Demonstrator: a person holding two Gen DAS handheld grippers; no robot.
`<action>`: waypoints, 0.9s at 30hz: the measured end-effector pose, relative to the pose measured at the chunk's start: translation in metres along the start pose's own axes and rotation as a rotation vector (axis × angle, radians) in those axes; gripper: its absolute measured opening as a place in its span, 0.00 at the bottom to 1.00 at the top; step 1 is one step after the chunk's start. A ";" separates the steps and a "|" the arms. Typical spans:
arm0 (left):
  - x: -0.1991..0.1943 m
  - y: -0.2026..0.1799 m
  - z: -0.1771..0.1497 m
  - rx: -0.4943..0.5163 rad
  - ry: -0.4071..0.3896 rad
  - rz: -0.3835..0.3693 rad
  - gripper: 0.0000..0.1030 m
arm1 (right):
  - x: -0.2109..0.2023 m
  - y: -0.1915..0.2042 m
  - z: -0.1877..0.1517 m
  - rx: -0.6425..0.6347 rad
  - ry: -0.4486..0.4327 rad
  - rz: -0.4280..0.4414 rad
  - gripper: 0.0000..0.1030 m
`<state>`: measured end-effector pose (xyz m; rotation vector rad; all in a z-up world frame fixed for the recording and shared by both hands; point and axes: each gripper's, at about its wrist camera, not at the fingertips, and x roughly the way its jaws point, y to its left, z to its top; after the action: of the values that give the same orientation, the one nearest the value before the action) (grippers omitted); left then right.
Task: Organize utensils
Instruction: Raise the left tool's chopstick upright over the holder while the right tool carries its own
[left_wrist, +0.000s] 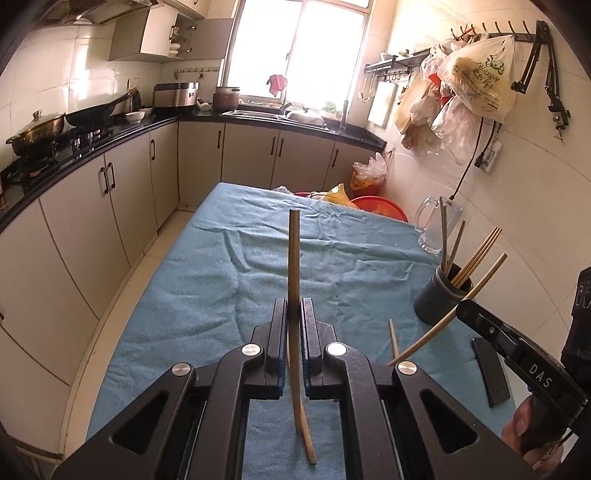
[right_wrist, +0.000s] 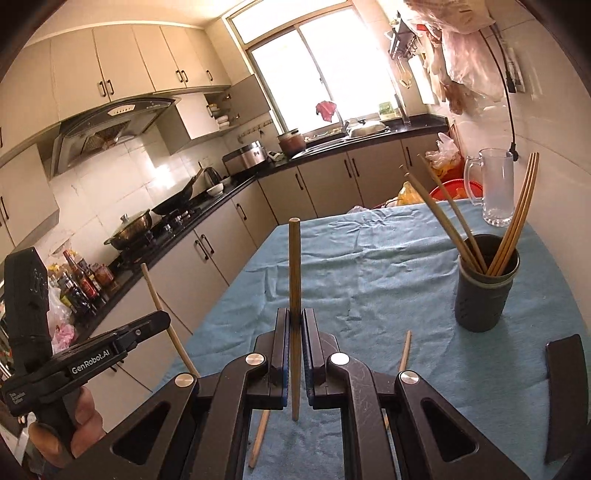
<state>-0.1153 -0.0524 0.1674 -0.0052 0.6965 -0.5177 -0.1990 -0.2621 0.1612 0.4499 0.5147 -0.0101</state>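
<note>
My left gripper (left_wrist: 294, 308) is shut on a wooden chopstick (left_wrist: 293, 254) that stands upright above the blue cloth. My right gripper (right_wrist: 294, 319) is shut on another wooden chopstick (right_wrist: 294, 273), also upright. In the left wrist view the right gripper (left_wrist: 466, 308) holds its chopstick (left_wrist: 476, 291) beside the dark grey holder cup (left_wrist: 439, 295). The cup (right_wrist: 484, 295) holds several chopsticks (right_wrist: 517, 218). A loose chopstick (right_wrist: 405, 350) lies on the cloth between gripper and cup; it also shows in the left wrist view (left_wrist: 393, 338).
The table has a blue cloth (left_wrist: 221, 273). A clear glass mug (right_wrist: 495, 184) stands behind the cup near the wall. A flat black piece (right_wrist: 563, 391) lies at the right edge. Kitchen counters (left_wrist: 92, 144) with pots run along the left and back. Another chopstick (right_wrist: 260, 439) lies under my right gripper.
</note>
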 end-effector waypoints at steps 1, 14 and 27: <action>0.000 -0.001 0.001 0.004 -0.001 -0.003 0.06 | -0.001 -0.001 0.000 0.003 -0.004 -0.001 0.07; -0.001 -0.018 0.011 0.031 -0.013 -0.023 0.06 | -0.018 -0.011 0.004 0.022 -0.037 -0.020 0.07; 0.008 -0.037 0.006 0.069 0.003 -0.030 0.06 | -0.034 -0.024 0.007 0.053 -0.069 -0.035 0.07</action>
<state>-0.1231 -0.0893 0.1737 0.0499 0.6822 -0.5704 -0.2287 -0.2901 0.1729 0.4905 0.4548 -0.0730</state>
